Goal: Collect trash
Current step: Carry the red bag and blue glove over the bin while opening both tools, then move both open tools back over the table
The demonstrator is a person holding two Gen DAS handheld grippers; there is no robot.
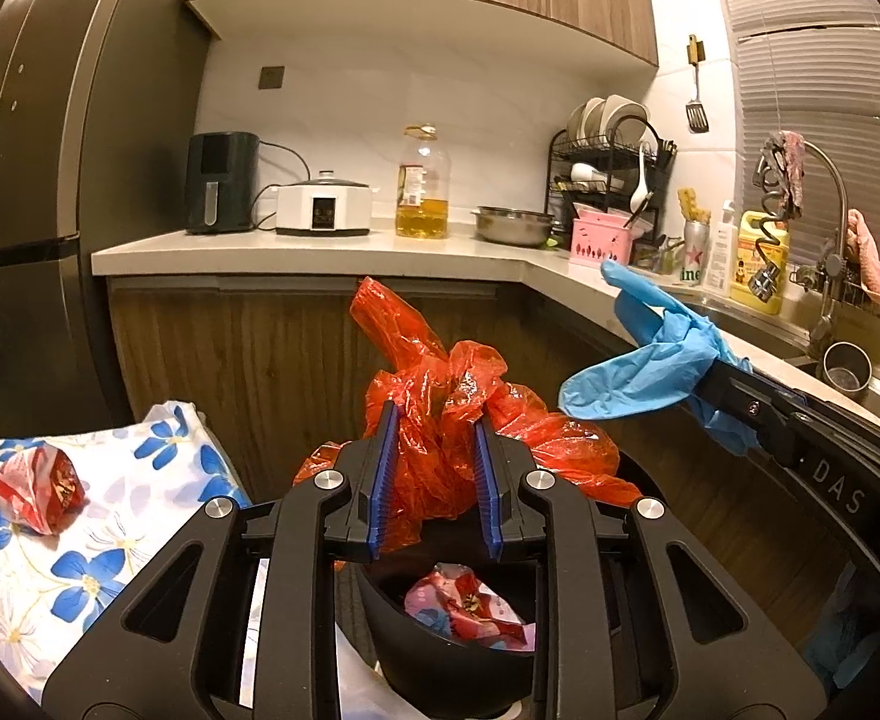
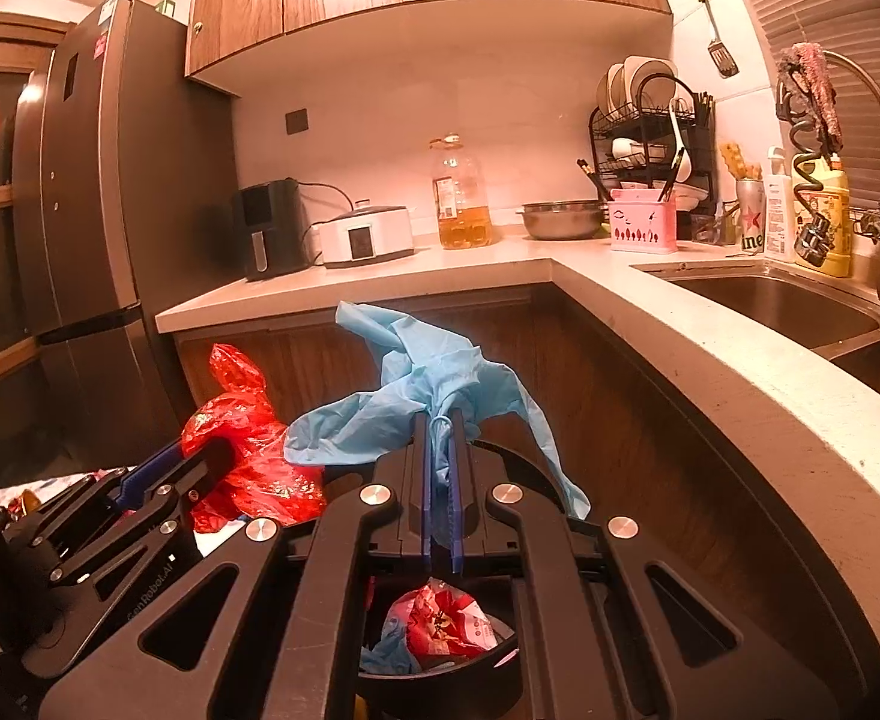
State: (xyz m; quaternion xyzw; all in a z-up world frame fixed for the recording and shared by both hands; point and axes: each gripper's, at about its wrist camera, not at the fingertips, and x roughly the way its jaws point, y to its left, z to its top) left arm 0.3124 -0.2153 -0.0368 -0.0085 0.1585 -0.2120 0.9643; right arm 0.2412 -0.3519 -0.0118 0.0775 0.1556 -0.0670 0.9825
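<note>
My left gripper is shut on a crumpled red plastic bag and holds it above a black trash bin. The bin holds a crumpled red-and-pink wrapper. My right gripper is shut on a blue rubber glove, also above the bin. The glove and right gripper show at the right of the left wrist view. The red bag shows at the left of the right wrist view. Another crumpled red wrapper lies on a floral cloth at the left.
An L-shaped white counter runs behind and to the right, with an air fryer, cooker, oil bottle, steel bowl, dish rack and sink. A grey fridge stands at the left.
</note>
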